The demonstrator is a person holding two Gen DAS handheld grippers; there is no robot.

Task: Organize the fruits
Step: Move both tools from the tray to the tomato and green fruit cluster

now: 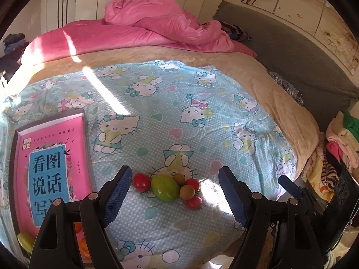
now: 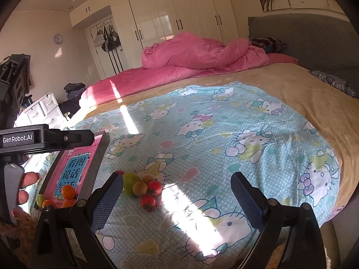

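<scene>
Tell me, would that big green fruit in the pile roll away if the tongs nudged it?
Probably not far. The green fruit is oval, so it would likely wobble rather than roll straight. It lies on a soft sheet, hemmed by red tomatoes, which should slow it. Its smooth skin looks slippery.

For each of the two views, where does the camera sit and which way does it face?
Left wrist: on the left gripper, looking forward over the bed at the fruit pile; its open fingers show, and the right gripper at the right edge.
Right wrist: on the right gripper, same direction, fingers open; the left gripper's body and a hand show at left.
Shared: fruit pile, tray with pink book, cartoon sheet, pink quilt.
</scene>
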